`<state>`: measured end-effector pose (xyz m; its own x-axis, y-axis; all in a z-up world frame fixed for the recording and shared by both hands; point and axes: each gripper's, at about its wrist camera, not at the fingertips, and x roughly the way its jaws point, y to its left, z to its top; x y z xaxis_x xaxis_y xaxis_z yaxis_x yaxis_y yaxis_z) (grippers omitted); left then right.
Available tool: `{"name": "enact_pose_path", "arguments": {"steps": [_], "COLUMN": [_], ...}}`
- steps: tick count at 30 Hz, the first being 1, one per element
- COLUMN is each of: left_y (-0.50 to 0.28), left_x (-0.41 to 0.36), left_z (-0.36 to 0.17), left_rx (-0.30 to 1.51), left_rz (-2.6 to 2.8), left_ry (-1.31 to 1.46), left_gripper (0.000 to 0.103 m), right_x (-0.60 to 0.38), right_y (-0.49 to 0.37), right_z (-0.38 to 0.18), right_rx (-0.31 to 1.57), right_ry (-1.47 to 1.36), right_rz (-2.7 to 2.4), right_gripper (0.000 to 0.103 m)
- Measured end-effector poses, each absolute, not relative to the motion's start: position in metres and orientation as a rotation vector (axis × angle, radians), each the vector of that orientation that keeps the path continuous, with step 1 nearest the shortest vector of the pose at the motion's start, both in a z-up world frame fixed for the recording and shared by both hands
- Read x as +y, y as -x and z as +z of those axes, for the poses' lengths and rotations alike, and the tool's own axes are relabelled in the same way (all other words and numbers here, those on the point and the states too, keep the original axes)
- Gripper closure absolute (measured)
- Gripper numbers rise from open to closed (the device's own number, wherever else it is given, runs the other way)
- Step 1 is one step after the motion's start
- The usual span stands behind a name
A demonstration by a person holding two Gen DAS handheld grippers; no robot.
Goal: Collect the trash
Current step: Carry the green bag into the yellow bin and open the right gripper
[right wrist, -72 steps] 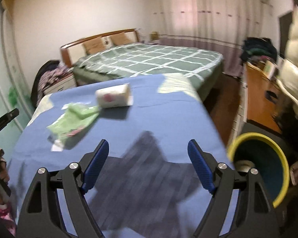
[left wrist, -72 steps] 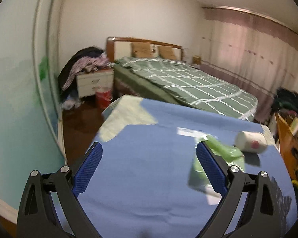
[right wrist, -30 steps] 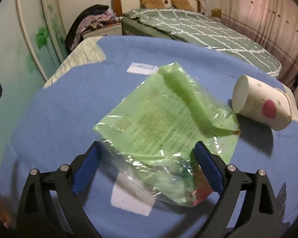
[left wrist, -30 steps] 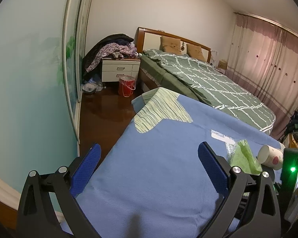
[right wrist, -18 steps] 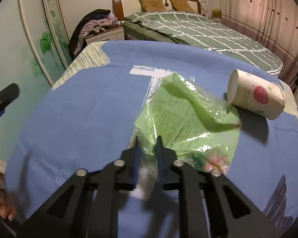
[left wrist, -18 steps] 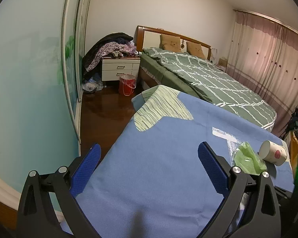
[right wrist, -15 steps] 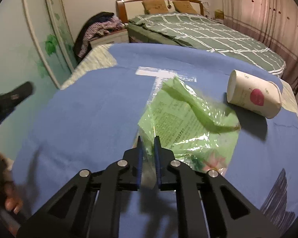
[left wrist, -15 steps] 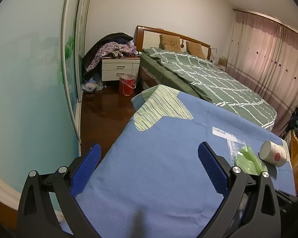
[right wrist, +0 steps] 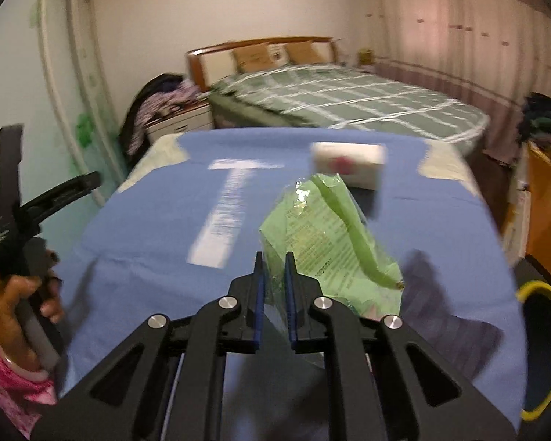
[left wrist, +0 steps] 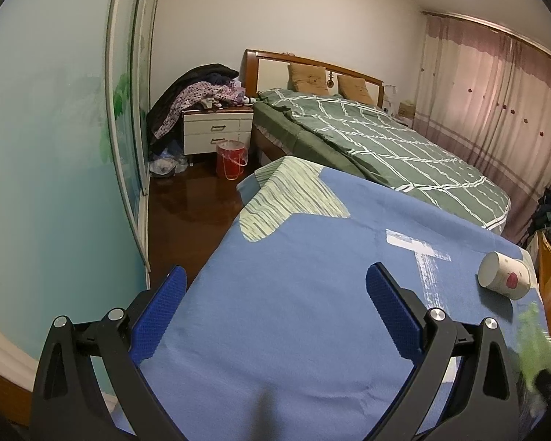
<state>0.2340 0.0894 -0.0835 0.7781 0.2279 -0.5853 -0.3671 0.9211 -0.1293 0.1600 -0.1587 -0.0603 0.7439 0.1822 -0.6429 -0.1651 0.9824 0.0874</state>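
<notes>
My right gripper (right wrist: 274, 272) is shut on the near edge of a green plastic wrapper (right wrist: 327, 235) and holds it lifted off the blue tablecloth (right wrist: 165, 235). The wrapper also shows blurred at the right edge of the left wrist view (left wrist: 536, 345). A white paper cup (right wrist: 347, 163) with a red mark lies on its side behind the wrapper; it also shows in the left wrist view (left wrist: 505, 280). My left gripper (left wrist: 275, 307) is open and empty over the table's left part.
A yellow-rimmed bin (right wrist: 543, 345) stands on the floor at the table's right. A white T-shaped tape mark (right wrist: 227, 205) is on the cloth. A green checked bed (left wrist: 378, 147) is behind the table. A red bucket (left wrist: 231, 159) and a nightstand (left wrist: 216, 130) stand by the wall.
My right gripper closed on the green wrapper, lifted it off the cloth and carried it right, toward the bin side. The left gripper stayed open and almost still.
</notes>
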Motion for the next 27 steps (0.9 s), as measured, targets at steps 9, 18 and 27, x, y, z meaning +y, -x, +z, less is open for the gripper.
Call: {"name": "enact_pose_path", "arguments": {"steps": [9,18,27], "left_y": [-0.234,-0.234,-0.235], "left_x": [0.085,0.080,0.075], "left_z": [-0.085,-0.087,-0.086], "left_rx": [0.595,0.606,0.612], "left_rz": [0.323,0.308,0.289], "left_ry": [0.214,0.194,0.182], "left_gripper": [0.006,0.006,0.006], "right_x": [-0.263,-0.365,-0.432], "right_y": [-0.140,-0.131,-0.125], "right_z": [-0.061,-0.083,-0.110], "right_rx": [0.663,0.676,0.725], "right_ry": [-0.076,-0.177,-0.330], "right_rz": [-0.122,-0.423,-0.612], "right_gripper": [0.093,0.093,0.064]}}
